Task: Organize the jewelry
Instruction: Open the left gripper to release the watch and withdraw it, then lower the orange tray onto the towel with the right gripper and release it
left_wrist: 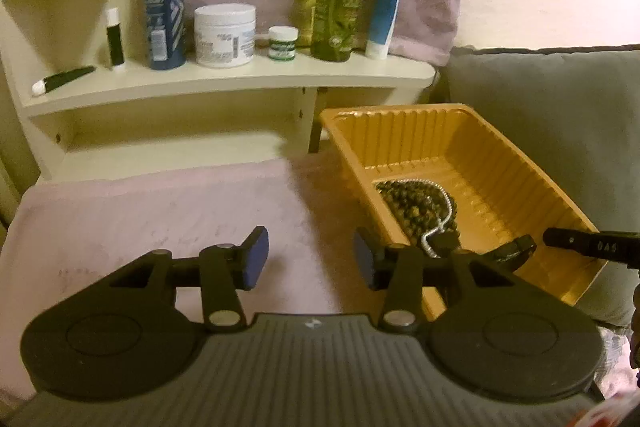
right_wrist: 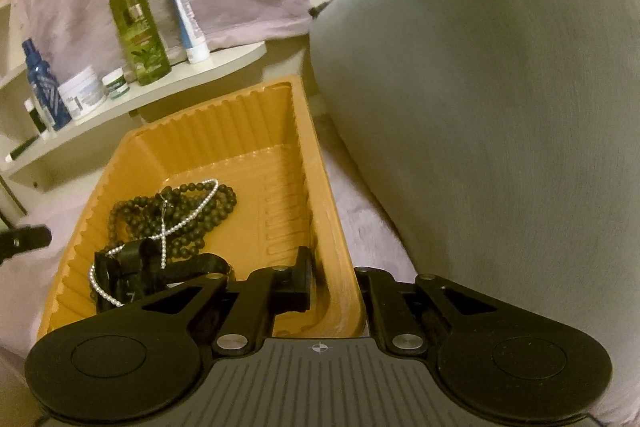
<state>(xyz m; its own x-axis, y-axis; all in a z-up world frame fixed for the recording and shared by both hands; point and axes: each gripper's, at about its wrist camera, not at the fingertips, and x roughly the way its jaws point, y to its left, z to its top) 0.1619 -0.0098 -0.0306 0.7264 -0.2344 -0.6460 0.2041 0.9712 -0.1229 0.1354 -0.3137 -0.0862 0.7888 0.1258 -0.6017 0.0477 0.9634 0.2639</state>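
Jewelry sorting, depositing step: left gripper (left_wrist: 311,259) fingers apart, idle over the pink cloth (left_wrist: 160,211); right gripper (right_wrist: 208,269) fingers apart inside the orange tray (right_wrist: 256,115) beside the silver chain (right_wrist: 188,215) and dark beads (right_wrist: 192,211); next, likely withdraw clear of the chain.

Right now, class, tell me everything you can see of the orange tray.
The orange tray is a deep rectangular tub of thin moulded plastic, with ribbed walls, a grooved floor and a flat rim. It sits upright on pale pink fabric, beside a grey cushion and before a cream shelf. Inside lie dark beads crossed by a silver bead chain and a black item. One right gripper finger reaches inside.
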